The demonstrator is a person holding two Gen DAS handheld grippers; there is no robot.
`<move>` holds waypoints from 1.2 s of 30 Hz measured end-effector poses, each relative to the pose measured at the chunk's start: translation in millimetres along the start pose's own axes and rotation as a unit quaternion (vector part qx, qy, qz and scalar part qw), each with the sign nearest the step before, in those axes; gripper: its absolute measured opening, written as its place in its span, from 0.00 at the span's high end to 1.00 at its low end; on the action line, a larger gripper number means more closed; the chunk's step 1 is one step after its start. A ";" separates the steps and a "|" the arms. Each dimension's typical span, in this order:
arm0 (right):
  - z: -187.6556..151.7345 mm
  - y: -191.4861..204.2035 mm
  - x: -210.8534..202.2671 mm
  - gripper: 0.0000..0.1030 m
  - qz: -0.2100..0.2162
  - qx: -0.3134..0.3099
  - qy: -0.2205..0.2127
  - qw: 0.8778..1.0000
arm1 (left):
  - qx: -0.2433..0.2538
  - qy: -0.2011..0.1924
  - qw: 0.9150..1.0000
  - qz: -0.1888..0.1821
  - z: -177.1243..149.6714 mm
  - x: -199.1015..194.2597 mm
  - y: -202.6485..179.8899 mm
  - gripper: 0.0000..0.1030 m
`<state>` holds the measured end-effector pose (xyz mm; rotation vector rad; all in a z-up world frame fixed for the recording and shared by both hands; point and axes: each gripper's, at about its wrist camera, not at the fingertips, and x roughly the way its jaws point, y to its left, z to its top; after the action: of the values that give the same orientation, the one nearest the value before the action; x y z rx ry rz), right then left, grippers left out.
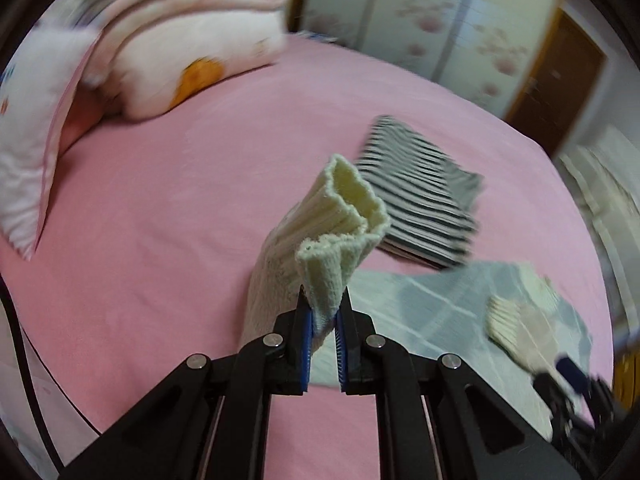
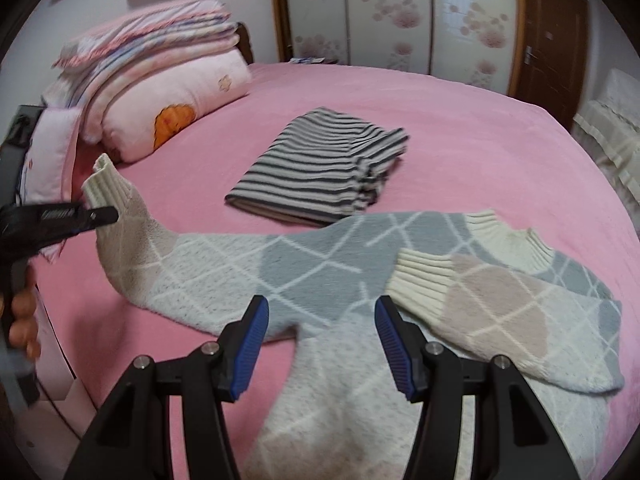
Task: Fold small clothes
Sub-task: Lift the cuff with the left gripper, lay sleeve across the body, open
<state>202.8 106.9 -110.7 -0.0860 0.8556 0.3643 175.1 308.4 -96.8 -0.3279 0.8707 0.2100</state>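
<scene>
My left gripper (image 1: 323, 312) pinches the cream ribbed cuff (image 1: 352, 204) of the grey-and-cream diamond-patterned knit sweater (image 2: 320, 268), lifting that sleeve off the pink bed sheet (image 2: 460, 120). My right gripper (image 2: 322, 312) gapes wide above the sweater's body, touching nothing. A folded black-and-white striped garment (image 2: 320, 172) lies at twelve o'clock beyond it.

Motion blur is smearing the striped garment (image 1: 420, 204) and right gripper (image 1: 568, 376); the sweater (image 2: 320, 280) is running off the bottom edge.

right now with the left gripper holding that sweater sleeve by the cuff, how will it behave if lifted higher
Probably floppy: the sleeve sags from the left hand-held gripper down to the bed. Its cuff crumples, so it looks soft. The sweater body would likely drag along; the knit seems grippy, not slippery.
</scene>
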 end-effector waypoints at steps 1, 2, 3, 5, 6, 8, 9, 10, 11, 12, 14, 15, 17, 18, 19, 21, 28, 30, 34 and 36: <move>-0.8 -4.6 -4.6 0.46 0.000 0.005 -0.003 1.000 | 0.014 -0.003 1.000 -0.009 -6.4 -9.3 -16.7 0.92; -2.0 -11.3 -10.7 0.46 -0.001 0.011 -0.007 1.000 | 0.021 -0.005 1.000 -0.016 -14.2 -15.6 -17.2 0.92; -3.7 -17.8 -16.5 0.46 -0.002 0.015 -0.012 1.000 | 0.033 -0.006 0.999 -0.028 -21.3 -20.7 -33.4 0.92; -8.4 -29.3 -26.0 0.46 -0.008 0.020 -0.018 1.000 | 0.051 -0.008 0.998 -0.045 -34.6 -24.3 -65.8 0.92; -12.2 -36.9 -30.7 0.46 -0.015 0.023 -0.022 0.999 | 0.064 -0.009 0.996 -0.056 -45.1 -25.7 -85.6 0.92; -19.9 -50.2 -37.3 0.46 -0.027 0.027 -0.025 0.999 | 0.077 -0.008 0.994 -0.071 -60.8 -23.3 -109.0 0.92; -24.6 -58.8 -39.7 0.46 -0.035 0.029 -0.025 0.999 | 0.084 -0.002 0.993 -0.079 -70.3 -16.4 -123.2 0.92; -28.9 -66.6 -41.0 0.46 -0.043 0.031 -0.023 0.998 | 0.087 0.006 0.993 -0.083 -79.1 -9.3 -132.5 0.92; -33.7 -75.9 -41.6 0.46 -0.051 0.034 -0.020 0.998 | 0.089 0.015 0.992 -0.088 -90.4 -2.0 -145.5 0.92; -39.4 -87.0 -41.7 0.46 -0.060 0.039 -0.014 0.997 | 0.092 0.026 0.991 -0.092 -100.6 8.5 -158.3 0.92; -50.1 -108.8 -41.1 0.46 -0.074 0.055 0.000 0.996 | 0.098 0.044 0.990 -0.091 -116.1 27.2 -175.1 0.92; -55.3 -119.1 -41.3 0.46 -0.080 0.064 0.006 0.995 | 0.105 0.050 0.990 -0.083 -124.9 36.5 -184.6 0.92; -64.2 -134.9 -41.8 0.46 -0.086 0.078 0.014 0.993 | 0.115 0.054 0.989 -0.072 -138.5 47.3 -196.9 0.92; -69.5 -144.6 -41.5 0.46 -0.090 0.087 0.019 0.992 | 0.114 0.060 0.989 -0.072 -142.7 53.2 -201.4 0.92; -73.7 -151.3 -40.8 0.46 -0.092 0.093 0.023 0.991 | 0.114 0.066 0.989 -0.073 -145.7 58.3 -205.2 0.90; -81.2 -163.3 -36.8 0.46 -0.093 0.106 0.033 0.990 | 0.121 0.082 0.987 -0.071 -150.2 67.6 -207.6 0.79; -88.0 -168.6 -22.2 0.46 -0.066 0.125 0.050 0.989 | 0.137 0.090 0.982 -0.099 -163.2 71.9 -205.3 0.44; -86.0 -163.3 -16.4 0.46 -0.044 0.122 0.054 0.990 | 0.133 0.081 0.981 -0.114 -164.0 61.4 -198.6 0.37; -79.6 -155.0 -7.2 0.46 0.006 0.127 0.059 0.990 | 0.137 0.056 0.983 -0.108 -161.7 40.4 -179.0 0.37; -75.4 -149.3 1.7 0.46 0.033 0.124 0.063 0.990 | 0.131 0.042 0.986 -0.091 -158.8 34.1 -158.7 0.37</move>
<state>201.3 -48.7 -172.1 0.1512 1.0244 0.3133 132.7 104.5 -187.4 -0.1698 0.9347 -0.0885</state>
